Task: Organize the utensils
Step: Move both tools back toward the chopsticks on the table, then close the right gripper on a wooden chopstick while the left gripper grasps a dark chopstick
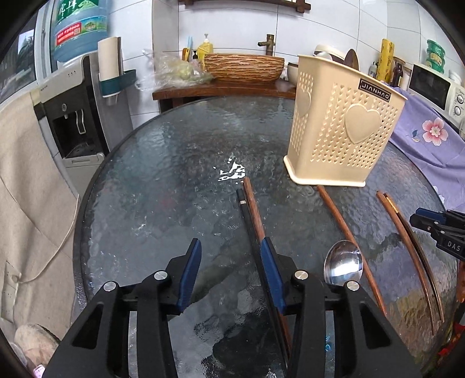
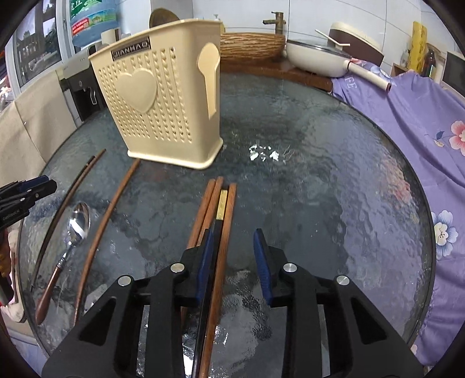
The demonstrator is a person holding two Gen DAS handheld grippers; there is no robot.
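Left tool [image 1: 231, 269]: fingers apart, nothing clamped; black chopstick [image 1: 247, 216] and brown chopstick [image 1: 253, 208] run along its right finger, lower centre. Right tool [image 2: 232, 257]: fingers apart, over a bundle of chopsticks [image 2: 216, 203], centre frame; whether it touches them I cannot tell. Spoon [image 2: 76, 225] lies at lower left, with a single brown chopstick just to its right. Cream perforated utensil holder [image 2: 162, 96] stands upper left, label reads "JIANHAO" [image 1: 375, 89]. Worktop [image 2: 334, 174]: round textured glass. Water jug [image 1: 80, 26] upper left; microwave [image 1: 436, 87] and purple floral cloth [image 2: 421, 122] at right.
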